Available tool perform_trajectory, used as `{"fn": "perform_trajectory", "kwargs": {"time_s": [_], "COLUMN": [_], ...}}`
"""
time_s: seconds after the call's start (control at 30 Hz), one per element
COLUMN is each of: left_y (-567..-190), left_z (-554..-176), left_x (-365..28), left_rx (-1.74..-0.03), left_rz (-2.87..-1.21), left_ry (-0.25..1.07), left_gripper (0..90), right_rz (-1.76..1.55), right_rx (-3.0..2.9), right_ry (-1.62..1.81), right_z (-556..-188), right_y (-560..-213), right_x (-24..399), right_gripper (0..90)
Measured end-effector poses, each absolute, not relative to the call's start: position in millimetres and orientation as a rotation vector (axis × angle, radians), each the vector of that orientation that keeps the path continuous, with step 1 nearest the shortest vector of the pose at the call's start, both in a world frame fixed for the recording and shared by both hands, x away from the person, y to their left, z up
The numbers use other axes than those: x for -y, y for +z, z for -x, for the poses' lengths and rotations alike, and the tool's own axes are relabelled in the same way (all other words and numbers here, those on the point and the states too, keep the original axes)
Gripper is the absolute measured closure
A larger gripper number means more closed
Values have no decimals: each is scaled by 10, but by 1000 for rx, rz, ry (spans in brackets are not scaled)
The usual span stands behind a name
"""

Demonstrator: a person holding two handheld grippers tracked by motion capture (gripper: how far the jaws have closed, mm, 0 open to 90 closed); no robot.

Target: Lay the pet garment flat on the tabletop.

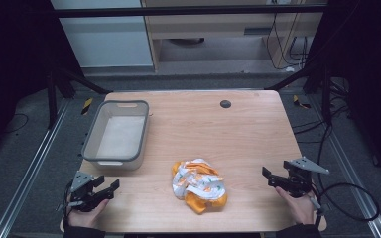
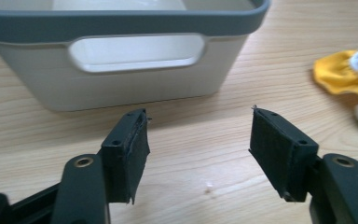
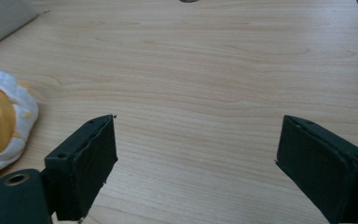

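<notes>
The left gripper (image 1: 110,186) sits at the near left, jaws spread wide with nothing between them, while the right gripper (image 1: 269,177) sits at the near right, likewise spread and empty, each gripped from below by a hand.

My left gripper (image 1: 110,188) and right gripper (image 1: 269,177) are black, each topped by a grey three-cornered plate, with screw holes, ragged-edged pads, trailing black cables; my sleeves are dark.

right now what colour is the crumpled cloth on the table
White with orange-yellow patches and small printed marks; the crumpled cloth shows best in the high view.
</notes>
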State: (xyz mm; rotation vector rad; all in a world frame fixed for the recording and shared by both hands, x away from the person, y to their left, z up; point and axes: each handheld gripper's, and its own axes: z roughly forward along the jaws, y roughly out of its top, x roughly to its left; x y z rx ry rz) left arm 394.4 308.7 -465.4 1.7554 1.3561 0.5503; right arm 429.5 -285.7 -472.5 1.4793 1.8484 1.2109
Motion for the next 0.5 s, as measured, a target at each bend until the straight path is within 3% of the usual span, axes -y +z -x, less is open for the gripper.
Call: {"fn": "perform_trajectory", "kwargs": {"time_s": [0.17, 0.5], "left_y": [-4614, -4540], "left_z": [-3906, -3860], "left_x": [-2985, -2781], "left_rx": [-1300, -1207], "left_rz": [-1776, -1810], "left_ry": [540, 526], "left_gripper": [386, 443], "right_rz": [-1457, -1353], "right_rx": [-1853, -1940], "right_ry": [1273, 1304], "right_z": [-4268, -4217], "right_y": [-4663, -4617], "right_x": [2814, 2652], "right_gripper": [91, 274]}}
